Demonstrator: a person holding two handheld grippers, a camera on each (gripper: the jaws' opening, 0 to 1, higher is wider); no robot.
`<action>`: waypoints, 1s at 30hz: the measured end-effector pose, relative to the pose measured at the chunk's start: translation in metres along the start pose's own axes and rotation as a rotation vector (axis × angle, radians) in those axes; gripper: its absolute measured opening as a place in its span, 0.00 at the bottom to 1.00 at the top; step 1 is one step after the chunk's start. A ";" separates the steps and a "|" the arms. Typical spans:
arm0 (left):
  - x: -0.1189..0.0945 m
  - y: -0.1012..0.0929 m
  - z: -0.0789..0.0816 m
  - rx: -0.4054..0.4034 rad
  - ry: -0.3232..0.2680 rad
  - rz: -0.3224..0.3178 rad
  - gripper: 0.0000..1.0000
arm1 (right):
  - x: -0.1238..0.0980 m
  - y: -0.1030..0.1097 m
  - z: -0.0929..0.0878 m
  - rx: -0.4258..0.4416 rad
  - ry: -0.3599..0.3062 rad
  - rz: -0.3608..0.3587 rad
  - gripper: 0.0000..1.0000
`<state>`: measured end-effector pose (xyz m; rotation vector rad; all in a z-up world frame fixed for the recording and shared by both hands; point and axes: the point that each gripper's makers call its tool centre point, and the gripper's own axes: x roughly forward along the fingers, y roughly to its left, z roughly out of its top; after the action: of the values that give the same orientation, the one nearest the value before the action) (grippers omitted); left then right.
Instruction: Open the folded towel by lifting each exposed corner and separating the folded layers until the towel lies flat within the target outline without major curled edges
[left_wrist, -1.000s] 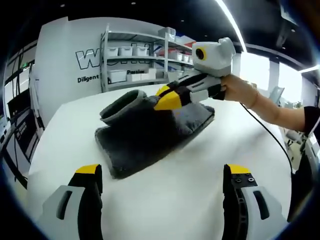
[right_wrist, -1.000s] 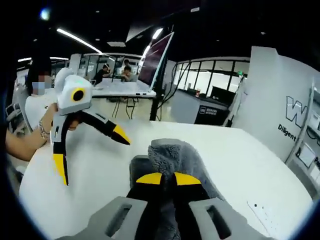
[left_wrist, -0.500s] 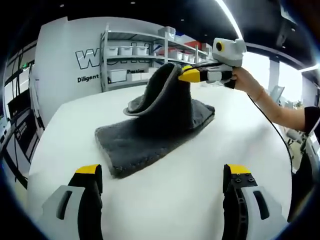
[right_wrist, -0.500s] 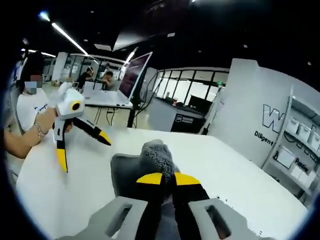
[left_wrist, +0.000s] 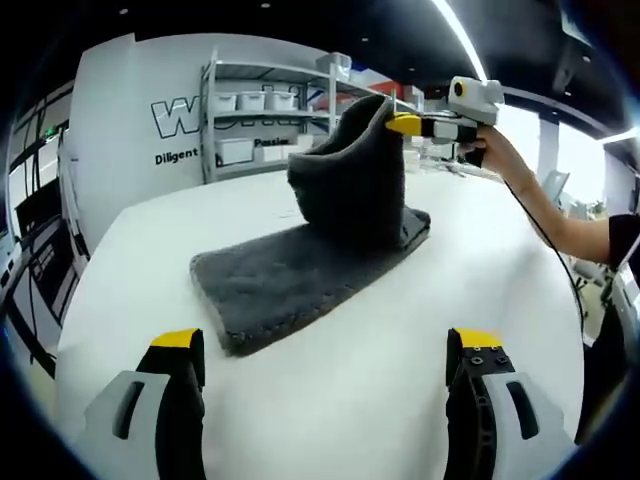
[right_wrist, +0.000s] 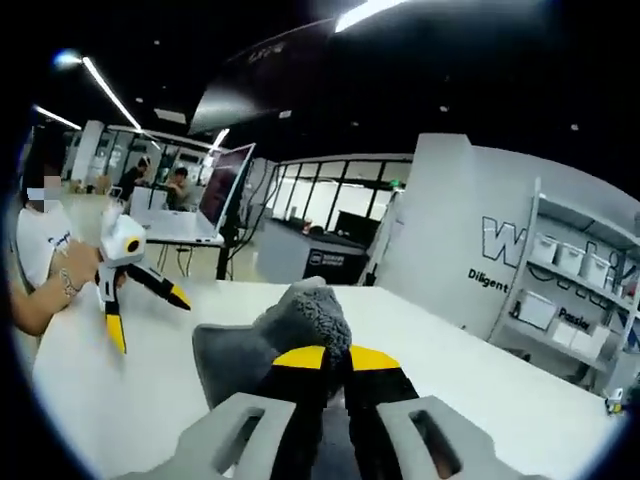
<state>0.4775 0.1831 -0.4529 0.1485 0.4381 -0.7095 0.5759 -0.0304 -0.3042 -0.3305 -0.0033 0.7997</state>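
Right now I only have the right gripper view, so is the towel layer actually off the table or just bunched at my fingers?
Observer: In the left gripper view, the right gripper holds a corner of the gray towel high, one layer hanging upright.
Operator: And the rest?
Observer: The lower layer lies flat on the white table.
Operator: Is the left gripper helping?
Observer: No, the left gripper is open, short of the towel.

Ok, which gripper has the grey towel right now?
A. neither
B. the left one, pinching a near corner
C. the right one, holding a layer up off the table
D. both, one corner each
C: the right gripper is shut on the towel, with one layer raised above the part lying on the table; the left gripper is open, short of it.
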 end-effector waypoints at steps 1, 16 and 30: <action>0.000 0.000 0.000 -0.001 0.000 0.000 0.99 | -0.003 -0.005 0.001 0.000 0.001 -0.012 0.02; 0.001 0.002 -0.002 -0.005 0.009 0.003 0.99 | -0.056 -0.064 0.009 -0.003 -0.008 -0.158 0.02; 0.001 0.001 -0.004 -0.004 0.017 0.004 0.99 | -0.113 -0.106 0.015 -0.010 -0.024 -0.271 0.02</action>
<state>0.4777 0.1842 -0.4567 0.1519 0.4554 -0.7042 0.5692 -0.1743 -0.2455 -0.3222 -0.0734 0.5352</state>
